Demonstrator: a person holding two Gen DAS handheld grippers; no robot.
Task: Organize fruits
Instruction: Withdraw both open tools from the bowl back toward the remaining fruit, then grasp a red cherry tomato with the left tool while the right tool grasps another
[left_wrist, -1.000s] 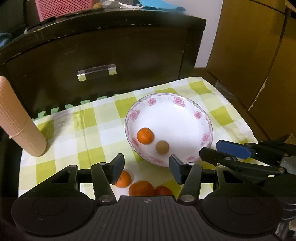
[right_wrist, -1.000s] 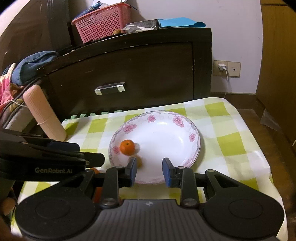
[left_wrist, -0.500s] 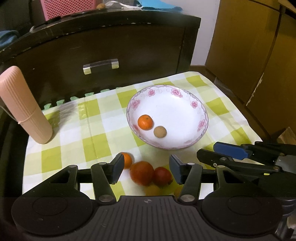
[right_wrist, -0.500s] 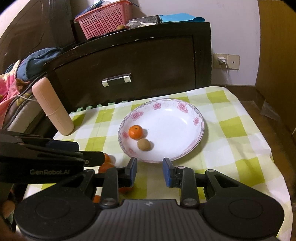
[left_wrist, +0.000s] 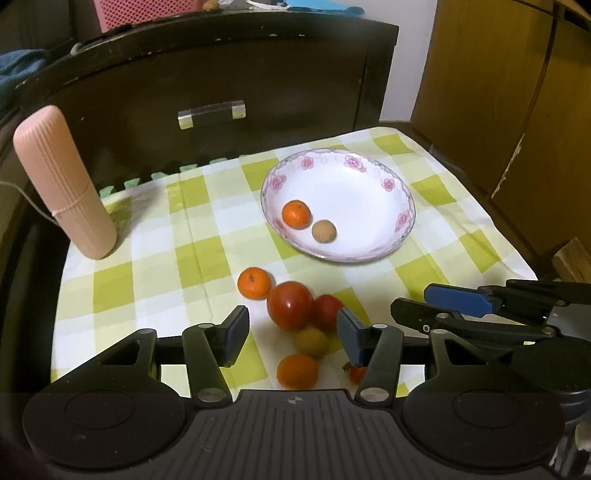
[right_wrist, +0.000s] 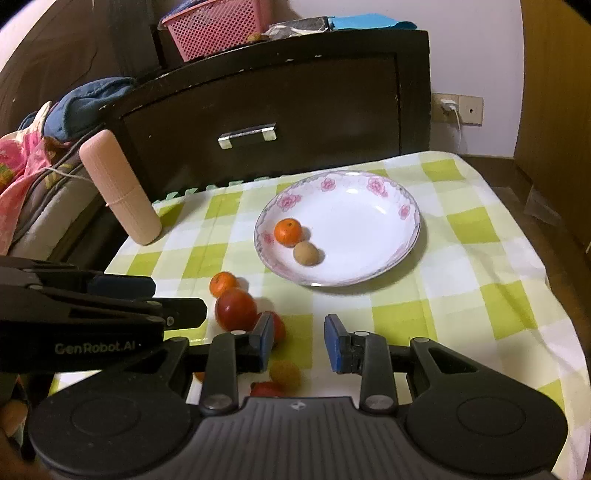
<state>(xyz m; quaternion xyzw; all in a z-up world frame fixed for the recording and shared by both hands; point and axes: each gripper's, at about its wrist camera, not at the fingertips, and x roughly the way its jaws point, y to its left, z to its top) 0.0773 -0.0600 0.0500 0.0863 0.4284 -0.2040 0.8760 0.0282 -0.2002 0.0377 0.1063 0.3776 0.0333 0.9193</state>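
Both hands hover over the near edge of the checked surface (left_wrist: 155, 254). Left fingers (left_wrist: 291, 338) stand apart, a moderate gap, nothing between the pads. Right fingers (right_wrist: 299, 341) stand narrower, a small gap, also empty.

Where the fruit is: plate (left_wrist: 369, 166) sits toward the far right of the cloth, holding one small orange (left_wrist: 296, 213) and one tan round fruit (left_wrist: 324, 231), the two just beside each other near the plate's left rim. The loose pile lies on the cloth near me, left of the plate: a mandarin (left_wrist: 254, 282) farthest out, touching a large red tomato (left_wrist: 290, 305), a second red one (left_wrist: 327, 312) against it and half hidden by my left fingertip. Nearer still, a second tan fruit (left_wrist: 312, 342), another orange (left_wrist: 297, 371), and a small red bit (left_wrist: 356, 373), mostly hidden, cannot name it.

Handling, my guess: all light and round, so they will roll if nudged. The red ones look smooth, thin-skinned and soft; squeeze gently across the widest part, not at the stem. Mandarins have grippier, dimpled peel and forgive more. The tan fruit is small; the fingers must close well in.

The mandarin at the pile's far edge looks the easiest take for the left fingers, though it touches the tomato and may set it rolling.

The tilted pink ribbed cylinder (left_wrist: 64, 184) at far left is clear of the work.
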